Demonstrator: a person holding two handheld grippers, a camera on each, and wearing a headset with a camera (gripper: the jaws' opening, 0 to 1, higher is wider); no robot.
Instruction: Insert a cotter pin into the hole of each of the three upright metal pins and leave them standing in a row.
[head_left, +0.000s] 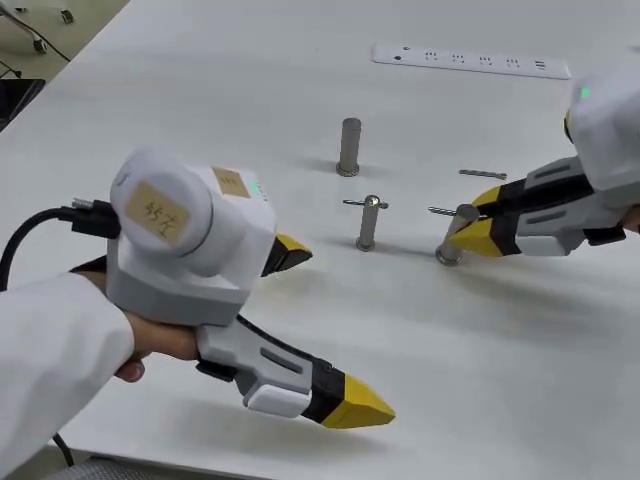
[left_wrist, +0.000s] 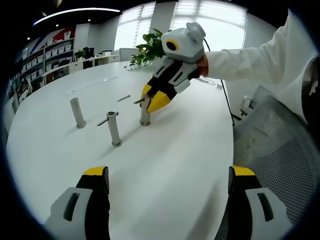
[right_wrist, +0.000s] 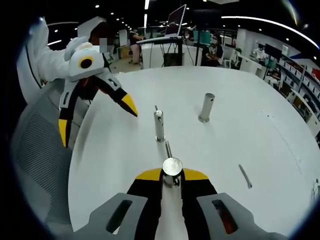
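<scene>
I am clenching my right gripper (head_left: 478, 224) on a thin steel cotter pin (head_left: 441, 211), feeding it through the grey upright metal pin (head_left: 453, 243) standing well in from the tabletop (head_left: 500, 350) near edge, my left gripper (head_left: 338, 330) hanging released, clear of the row.

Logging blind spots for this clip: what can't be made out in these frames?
- Hole of the gripped metal pin: hidden in the right gripper view by the jaws of the right gripper, so whether the inserted cotter pin passes fully through is unclear.
- Hole of the far metal pin: too small in the head view.
- Shape of the loose cotter pin: too small and blurred in the head view.
</scene>
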